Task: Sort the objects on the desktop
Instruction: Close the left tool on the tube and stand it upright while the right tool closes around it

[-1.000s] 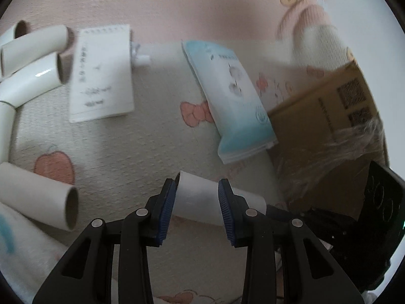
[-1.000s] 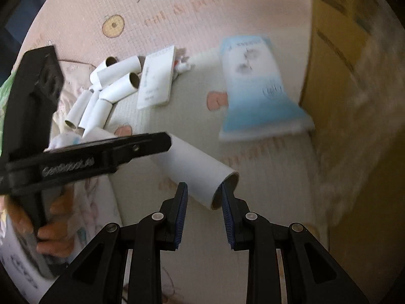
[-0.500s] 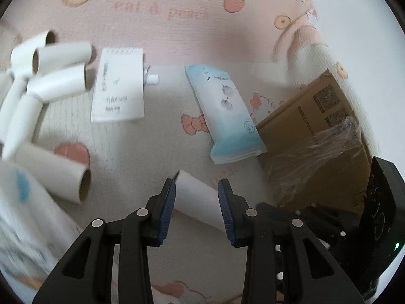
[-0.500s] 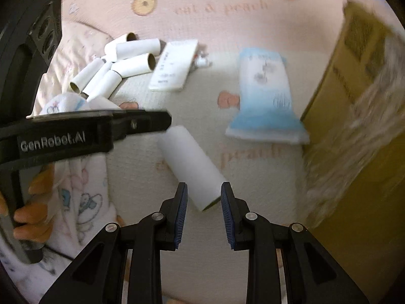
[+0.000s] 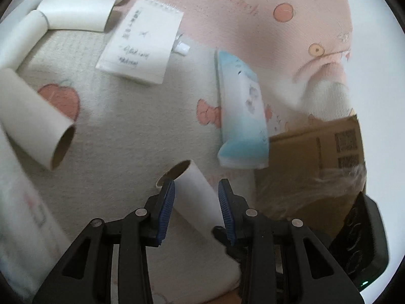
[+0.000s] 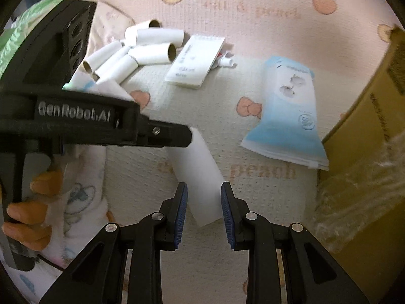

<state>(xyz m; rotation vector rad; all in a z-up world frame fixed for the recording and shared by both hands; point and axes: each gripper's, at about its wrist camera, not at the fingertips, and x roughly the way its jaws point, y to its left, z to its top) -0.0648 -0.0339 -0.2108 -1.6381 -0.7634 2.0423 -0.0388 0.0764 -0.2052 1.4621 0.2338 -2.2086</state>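
A white cardboard tube [image 5: 195, 190] is held between both grippers above the mat. My left gripper [image 5: 197, 204] is shut on one end of it. My right gripper [image 6: 204, 209] is shut on the other end [image 6: 200, 174]. The left gripper's body [image 6: 101, 124] crosses the right wrist view. A pile of white tubes [image 6: 141, 48] lies at the far left, also in the left wrist view [image 5: 76, 12]. A white notepad [image 5: 141, 43] and a blue tissue pack [image 5: 243, 116] lie on the mat.
A cardboard box [image 5: 316, 157] with plastic wrap stands at the right, also in the right wrist view [image 6: 367, 131]. One loose tube [image 5: 35, 121] lies at the left. A small white cap [image 6: 226, 62] lies beside the notepad. A printed cloth [image 6: 83, 177] lies at the left.
The tube has turned between the grippers; its open end now points away from the left gripper. Both grippers shifted over the mat, and the notepad and tube pile look closer.
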